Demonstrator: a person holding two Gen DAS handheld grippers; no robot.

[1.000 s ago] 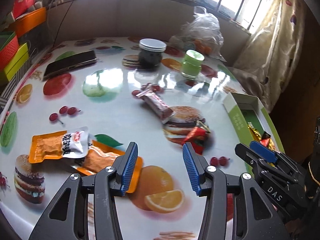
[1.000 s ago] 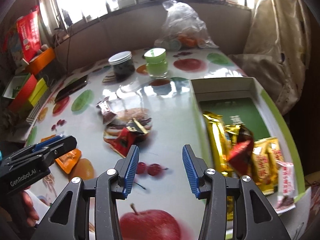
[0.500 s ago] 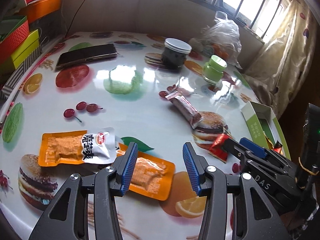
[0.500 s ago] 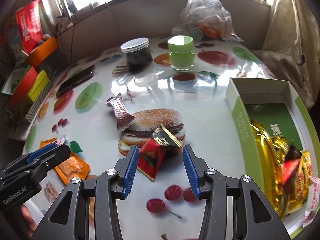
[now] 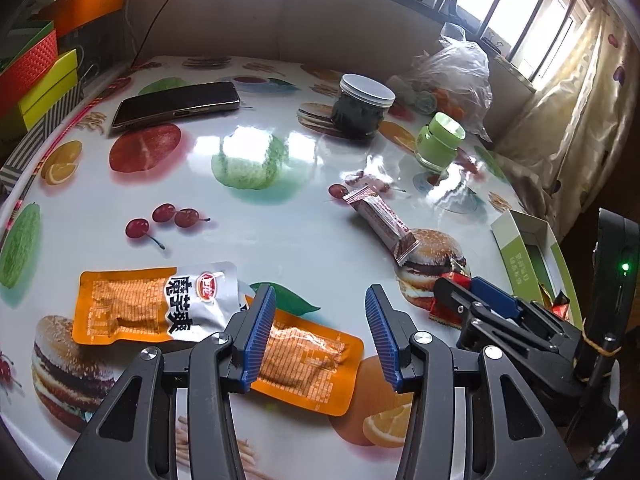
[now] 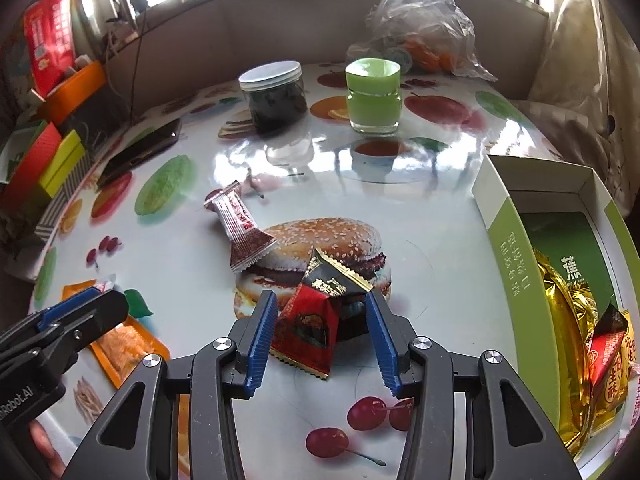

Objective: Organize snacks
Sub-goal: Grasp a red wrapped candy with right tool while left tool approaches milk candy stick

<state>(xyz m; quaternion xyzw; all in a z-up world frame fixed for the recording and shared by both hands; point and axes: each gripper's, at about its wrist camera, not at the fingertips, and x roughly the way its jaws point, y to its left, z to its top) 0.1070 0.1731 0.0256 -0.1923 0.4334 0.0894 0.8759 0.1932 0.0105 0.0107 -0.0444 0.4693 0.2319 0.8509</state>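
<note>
Our right tool point(image 6: 322, 334) is hanging low over the table point(image 6: 432, 224) with its jaws spread wide, and the red and black snack packet point(image 6: 316, 312) is lying between the blue pads, which are not closing on it as far as we can see. That packet is resting on the printed burger, its black end folded up toward the far side. Just beyond it, a brown and white wrapped bar point(image 6: 240, 226) is lying at an angle, one end over the burger's bun.

Our left tool point(image 5: 320, 338) is also gaping wide, holding nothing, and hovering over the near orange pouch point(image 5: 304, 360); its left pad is overlapping that pouch in the left wrist view (we cannot tell whether it is touching). A second orange pouch with a silver end point(image 5: 152, 306) is lying just beside the first, on the left.

To the right, the green box point(image 6: 516, 256) is sitting open with gold and yellow packets point(image 6: 572, 320) already inside. Farther back, a dark jar with a white lid point(image 6: 276, 96) and a green jar point(image 6: 374, 96) are standing near each other, with a clear plastic bag point(image 6: 420, 20) behind them and a phone point(image 5: 176, 104) lying flat on the left.
</note>
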